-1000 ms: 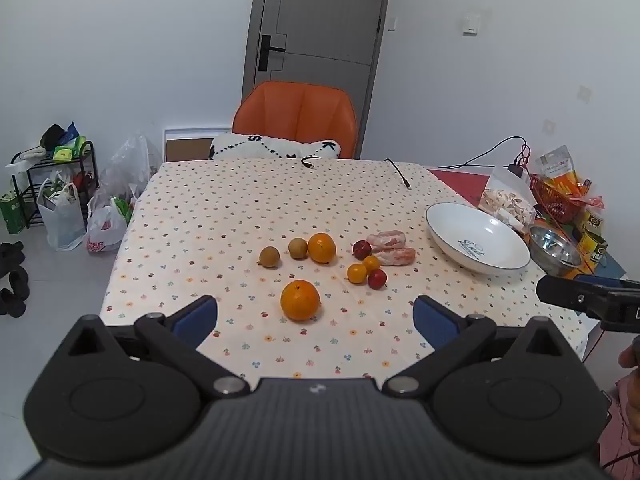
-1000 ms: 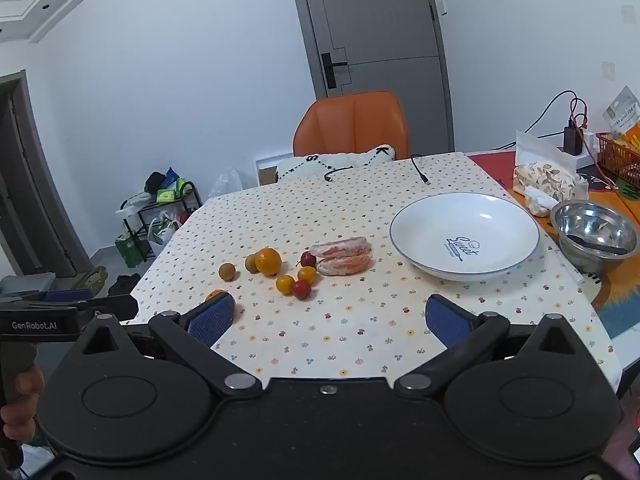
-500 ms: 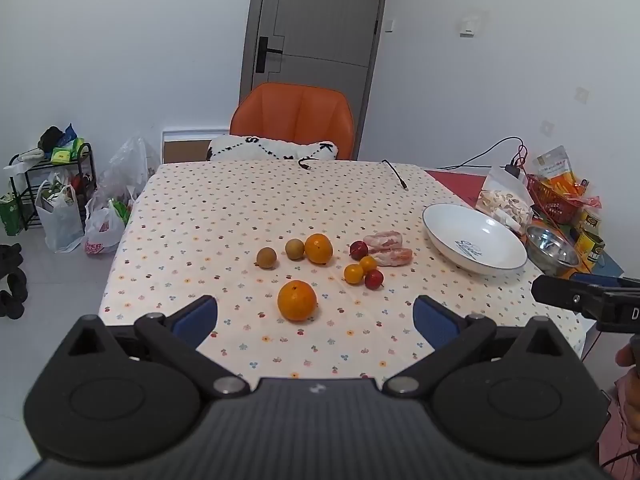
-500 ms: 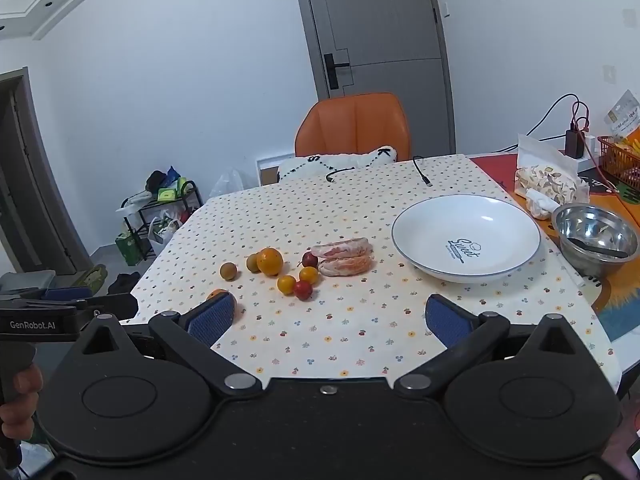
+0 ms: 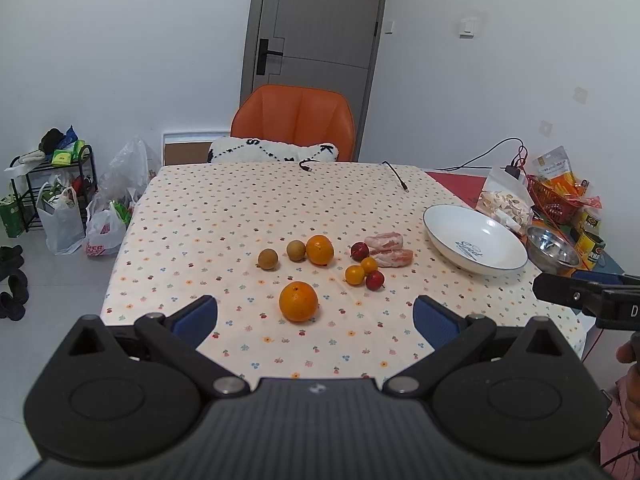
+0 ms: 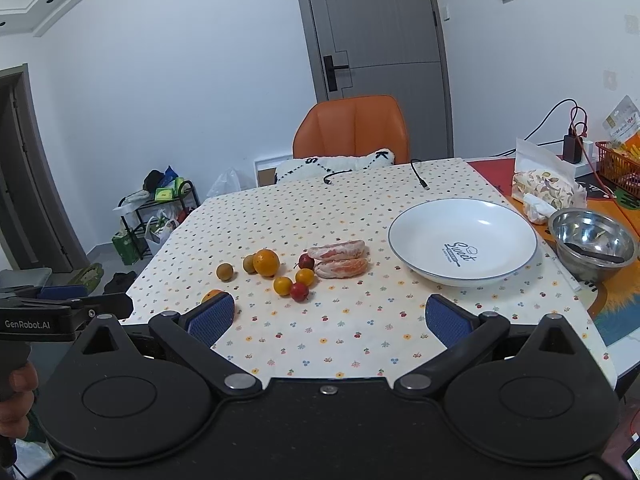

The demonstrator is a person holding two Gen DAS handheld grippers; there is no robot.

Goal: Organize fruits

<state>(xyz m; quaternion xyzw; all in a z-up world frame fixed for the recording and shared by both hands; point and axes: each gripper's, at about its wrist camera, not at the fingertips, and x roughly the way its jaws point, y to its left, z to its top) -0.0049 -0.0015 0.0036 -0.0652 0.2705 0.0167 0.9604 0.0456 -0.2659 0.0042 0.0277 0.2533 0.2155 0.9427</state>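
Note:
Fruit lies on the flowered tablecloth [image 5: 224, 216]. A large orange [image 5: 298, 302] is nearest, just ahead of my open, empty left gripper [image 5: 316, 316]. Behind it are a second orange [image 5: 319, 249], two brown round fruits [image 5: 267, 259], small yellow and red fruits [image 5: 364, 273] and two peeled pink citrus segments [image 5: 390, 249]. An empty white plate [image 6: 462, 242] sits at the right. My right gripper [image 6: 330, 318] is open and empty over the table's near edge; the fruit cluster [image 6: 294, 278] lies ahead of it, to the left.
A steel bowl [image 6: 593, 245], a snack bag [image 6: 544, 188] and a red basket [image 6: 618, 164] crowd the right side. An orange chair [image 5: 294, 128] with a cushion stands at the far edge. Two cables [image 6: 420, 178] lie on the cloth. Bags and a rack [image 5: 60, 196] are at the left.
Both grippers have drawn back a little from the table; the fruit and plate look slightly farther away. Nothing on the table has moved.

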